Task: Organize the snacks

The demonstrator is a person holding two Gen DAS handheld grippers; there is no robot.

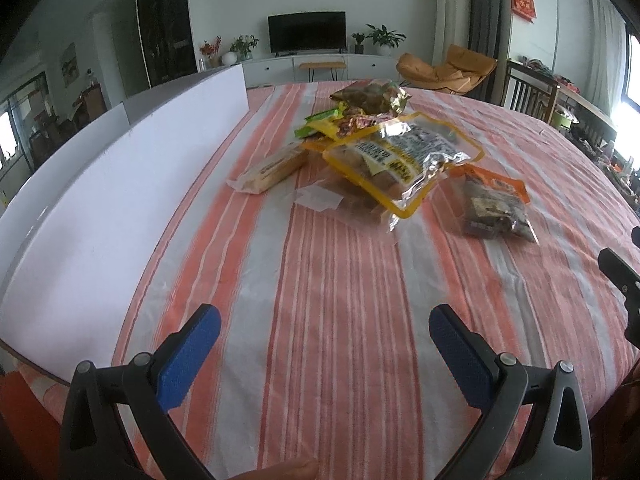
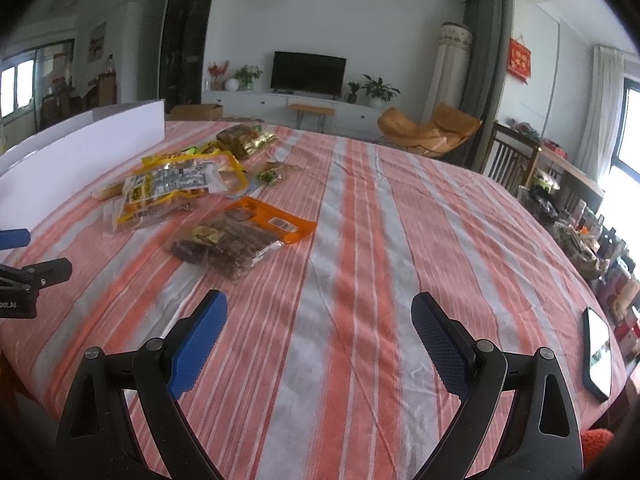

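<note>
A pile of snack packets lies on the striped tablecloth. A large yellow-edged clear bag [image 1: 400,160] [image 2: 176,188] lies on top in the middle. An orange-topped bag of dark pieces [image 1: 496,204] [image 2: 240,236] lies apart to its right. A pale wrapped bar [image 1: 272,168] lies to the left, with small green and gold packets [image 1: 344,120] and a brown foil bag [image 1: 372,98] [image 2: 244,140] behind. My left gripper [image 1: 324,328] is open and empty, well short of the pile. My right gripper [image 2: 320,312] is open and empty, right of the orange bag.
A long white box wall [image 1: 120,184] [image 2: 80,148] runs along the table's left side. A phone [image 2: 598,356] lies near the right table edge. Part of the other gripper shows at each view's side [image 1: 620,280] [image 2: 32,276]. Chairs and a cluttered shelf stand beyond the table.
</note>
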